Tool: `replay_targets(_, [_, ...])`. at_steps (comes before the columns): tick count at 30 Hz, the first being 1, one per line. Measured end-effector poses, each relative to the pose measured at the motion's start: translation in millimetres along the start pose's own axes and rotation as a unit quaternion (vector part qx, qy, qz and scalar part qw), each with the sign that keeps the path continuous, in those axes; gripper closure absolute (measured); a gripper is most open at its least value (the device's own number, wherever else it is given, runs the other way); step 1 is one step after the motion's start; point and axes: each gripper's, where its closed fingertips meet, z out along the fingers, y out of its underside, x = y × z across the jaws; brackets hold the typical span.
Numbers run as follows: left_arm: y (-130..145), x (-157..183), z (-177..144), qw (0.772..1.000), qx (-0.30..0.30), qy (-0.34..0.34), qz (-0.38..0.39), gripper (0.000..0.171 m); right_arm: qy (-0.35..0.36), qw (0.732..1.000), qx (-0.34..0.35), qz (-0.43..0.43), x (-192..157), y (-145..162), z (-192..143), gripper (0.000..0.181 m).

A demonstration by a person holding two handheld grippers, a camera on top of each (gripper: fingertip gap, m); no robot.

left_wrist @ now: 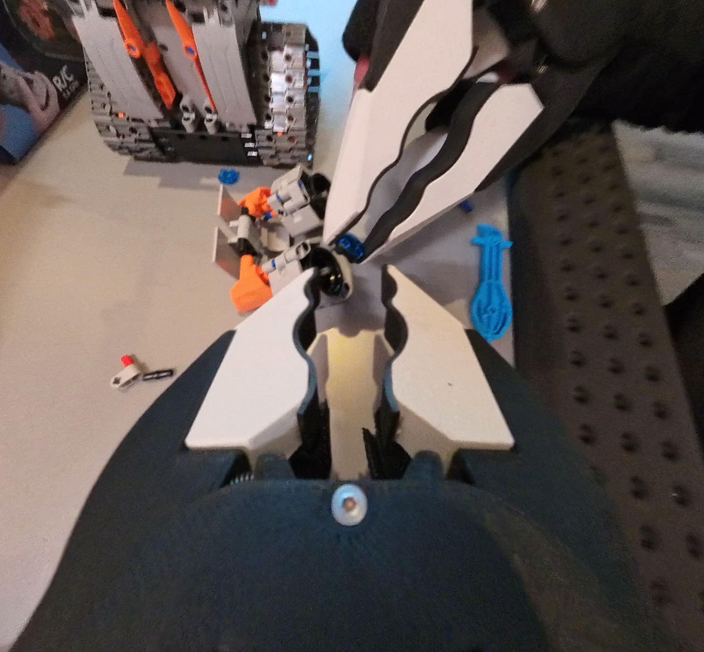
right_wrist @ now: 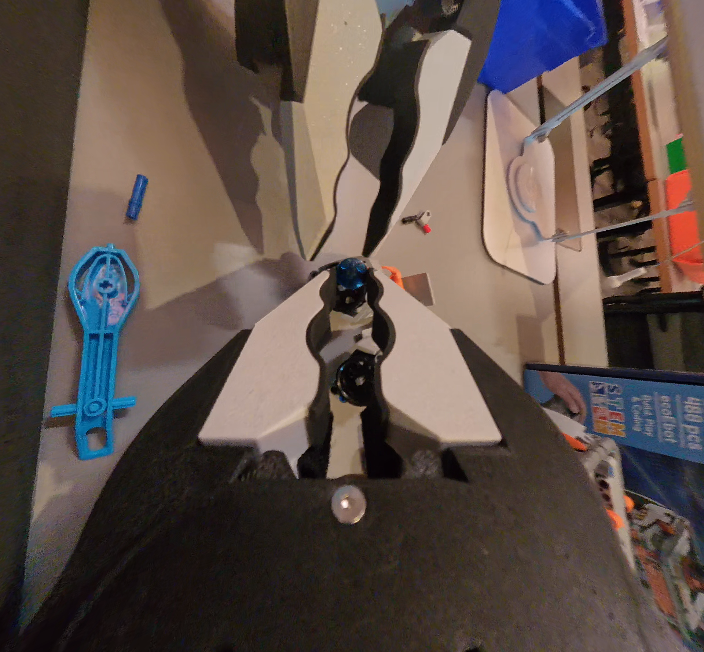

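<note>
Two claws meet tip to tip: the right claw (right_wrist: pixel 350 279) pinches a blue pin (right_wrist: pixel 351 272), the left claw (left_wrist: pixel 348 283) is spread around a black-and-grey piece (left_wrist: pixel 334 280). One blue tool (right_wrist: pixel 98 344) lies near the worktop (left_wrist: pixel 76 271) edge, with open room on the left.

So the main bit is a small grey-and-black brick piece (right_wrist: pixel 352 374) with a shiny blue round stud (right_wrist: pixel 349 276) on its end. It sits lengthwise between the fingers of the right gripper (right_wrist: pixel 351 270), which pinch it, stud out at the tips. From the other side its black ring end (left_wrist: pixel 335 283) looks like it's touching one fingertip of the left gripper (left_wrist: pixel 348 271), whose fingers stand apart. It's blurry there though.
</note>
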Motion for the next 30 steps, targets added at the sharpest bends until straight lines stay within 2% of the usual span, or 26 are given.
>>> replay_targets(2, [-10,7,-5,0.998,0.033,0.032,-0.033,0.148,0.022,1.0,0.01,-0.015,5,-5,-5,0.168])
replay_targets(6, [-21,7,-12,0.993,0.077,0.056,-0.076,0.152,0.061,0.996,0.024,-0.059,9,-15,-14,0.169])
replay_targets(10, [-25,11,-12,0.988,0.096,0.078,-0.094,0.163,0.094,0.991,0.015,-0.097,11,-17,-16,0.168])
replay_targets(15, [-28,12,-14,0.981,0.119,0.102,-0.111,0.166,0.109,0.986,0.012,-0.127,11,-20,-18,0.169])
replay_targets(18, [-33,14,-18,0.973,0.139,0.126,-0.134,0.157,0.117,0.983,0.016,-0.139,11,-24,-21,0.168])
replay_targets(20, [-33,15,-18,0.974,0.138,0.126,-0.127,0.164,0.122,0.981,0.011,-0.151,9,-25,-20,0.169])
replay_targets(30, [-33,7,-18,0.973,0.145,0.112,-0.144,0.165,0.123,0.985,0.024,-0.12,12,-29,-23,0.166])
